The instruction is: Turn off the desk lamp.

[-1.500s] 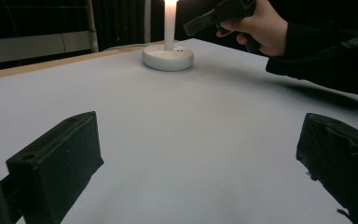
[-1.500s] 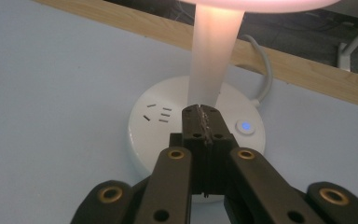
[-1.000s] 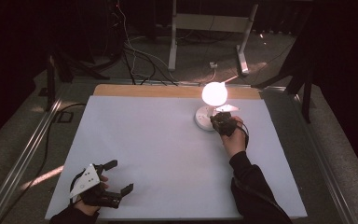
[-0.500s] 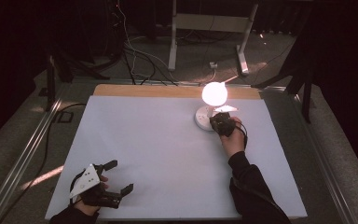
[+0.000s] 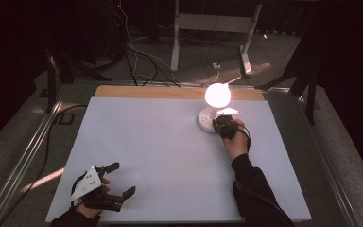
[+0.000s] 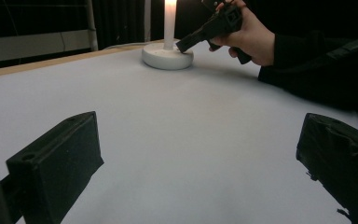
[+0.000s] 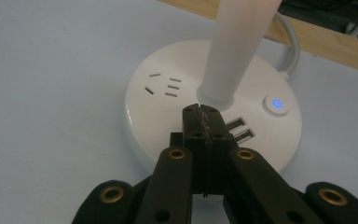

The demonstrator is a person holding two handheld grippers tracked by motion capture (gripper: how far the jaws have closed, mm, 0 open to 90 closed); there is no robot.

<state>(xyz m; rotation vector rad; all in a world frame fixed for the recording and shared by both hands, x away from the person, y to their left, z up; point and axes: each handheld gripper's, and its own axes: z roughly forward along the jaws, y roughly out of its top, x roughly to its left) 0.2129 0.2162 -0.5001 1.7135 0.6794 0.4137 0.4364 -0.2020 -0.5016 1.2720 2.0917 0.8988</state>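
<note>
A small white lamp stands at the back right of the white table, its globe (image 5: 217,94) lit. Its round white base (image 7: 163,105) carries a socket, two USB ports and a round button (image 7: 276,103) glowing blue. My right gripper (image 7: 201,111) is shut with nothing between its jaws, its tips over the base just in front of the white stem (image 7: 237,46); the same gripper (image 5: 223,126) rests by the base in the high view. My left gripper (image 5: 124,178) stands open near the front left corner, its black fingers (image 6: 56,163) wide apart over bare table.
The white table top (image 5: 160,151) has a wooden strip (image 5: 146,91) along its far edge. A white cord (image 7: 292,44) leaves the lamp base toward the back. Beyond the table are cables and a metal stand (image 5: 208,33) on the floor.
</note>
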